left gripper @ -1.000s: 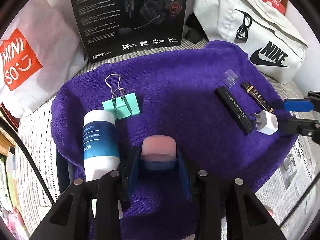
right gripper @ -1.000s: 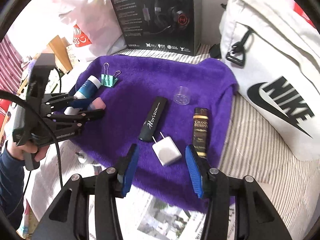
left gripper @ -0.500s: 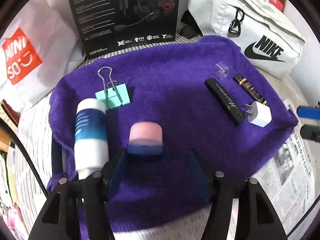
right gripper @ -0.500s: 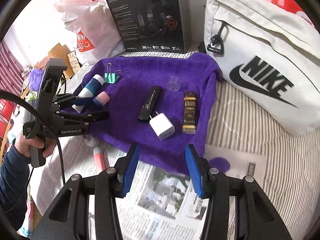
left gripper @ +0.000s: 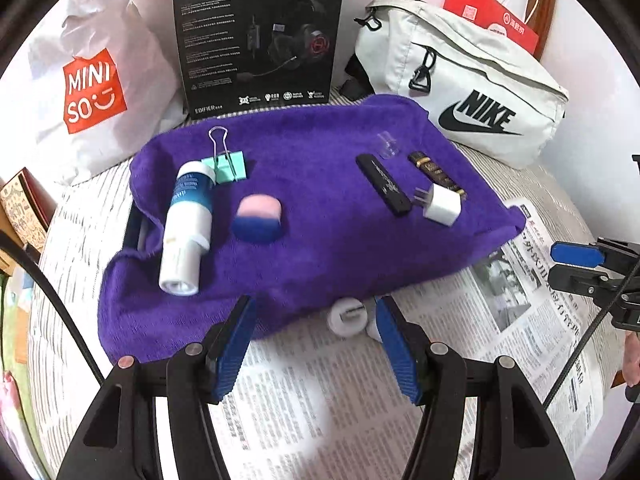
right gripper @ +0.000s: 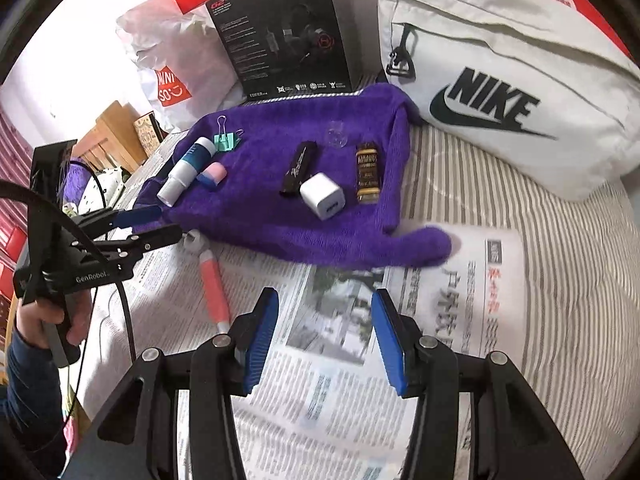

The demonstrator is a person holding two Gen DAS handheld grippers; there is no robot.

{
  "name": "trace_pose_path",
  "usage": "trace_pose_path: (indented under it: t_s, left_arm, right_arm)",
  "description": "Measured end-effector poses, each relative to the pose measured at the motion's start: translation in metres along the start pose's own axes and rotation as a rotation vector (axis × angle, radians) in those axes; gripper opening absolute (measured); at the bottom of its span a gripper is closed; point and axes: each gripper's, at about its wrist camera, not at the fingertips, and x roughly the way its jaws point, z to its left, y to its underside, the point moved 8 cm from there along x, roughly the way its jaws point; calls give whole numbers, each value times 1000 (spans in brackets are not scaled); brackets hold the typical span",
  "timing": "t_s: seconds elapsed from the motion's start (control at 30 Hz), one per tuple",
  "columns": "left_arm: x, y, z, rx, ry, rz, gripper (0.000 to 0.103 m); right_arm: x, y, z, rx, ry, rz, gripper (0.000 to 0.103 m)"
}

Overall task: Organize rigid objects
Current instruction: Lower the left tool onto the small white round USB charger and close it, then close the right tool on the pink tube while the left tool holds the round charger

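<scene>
While lying on the purple towel (left gripper: 320, 208) well ahead of the left gripper (left gripper: 316, 344), whose jaws have just been opening and now stand apart and empty, sits the pink-and-blue eraser (left gripper: 258, 218) beside the white-and-blue tube (left gripper: 186, 220). Farther right, a black stick (left gripper: 382, 188), white charger (left gripper: 442, 204) and gold-black bar (left gripper: 434, 170); right gripper (right gripper: 324, 338) likewise spread, empty, over newspaper (right gripper: 440, 320). Pink end away, blue end toward the gripper.

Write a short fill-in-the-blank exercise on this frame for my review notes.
1. The white charger lies on the ____ towel.
2. The pink tube lies on the ____, off the towel.
3. The word on the white bag is ____.
4. Both grippers hold ____.

Missing words: purple; newspaper; NIKE; nothing
</scene>
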Motion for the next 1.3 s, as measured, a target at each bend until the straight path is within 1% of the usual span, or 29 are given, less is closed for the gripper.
trace_pose_path:
  t_s: [0.07, 0.2, 0.4, 0.43, 0.47, 0.53, 0.6, 0.67, 0.8, 0.93, 1.03, 1.1, 1.13, 1.17, 1.2, 1.3]
  left_arm:
    - [3, 3, -2, -11, -4, 10, 60]
    - [10, 4, -7, -38, 16, 17, 60]
    - [15, 3, -10, -41, -8, 14, 60]
    - [14, 3, -10, -37, -11, 13, 59]
    - [15, 4, -10, -36, -14, 13, 53]
    - [17, 6, -9, -48, -8, 26, 47]
    - [20, 8, -7, -65, -11, 37, 46]
    - [23, 11, -5, -71, -19, 42, 41]
    - [22, 17, 3, -91, -25, 44, 40]
    - [25, 18, 2, -106, -4, 51, 40]
    - [28, 15, -5, -104, -23, 49, 40]
    - [32, 14, -6, -114, -43, 67, 40]
    - [33, 12, -7, -124, -39, 62, 39]
    - [33, 11, -8, -135, -26, 57, 35]
    - [35, 11, -9, -145, -15, 61, 34]
    - [37, 9, -9, -154, -19, 68, 29]
  right_arm:
    - [-1, 6, 3, 4, -11, 0, 48]
    - [1, 17, 8, 13, -24, 15, 48]
    - [3, 32, 13, 13, -25, 35, 48]
    - [3, 33, 12, 17, -26, 34, 48]
    - [3, 35, 12, 22, -26, 34, 48]
    - [4, 37, 12, 28, -29, 34, 48]
    - [4, 39, 13, 33, -33, 34, 48]
    - [5, 40, 14, 33, -39, 37, 48]
    - [4, 42, 16, 25, -43, 39, 48]
    - [5, 42, 17, 29, -54, 37, 48]
    - [10, 42, 19, 28, -62, 45, 48]
    - [13, 42, 21, 23, -62, 53, 48]
    - [14, 43, 21, 19, -64, 60, 49]
    - [15, 44, 22, 18, -66, 65, 48]
    - [15, 44, 22, 20, -68, 63, 49]
    - [17, 45, 21, 22, -72, 68, 49]
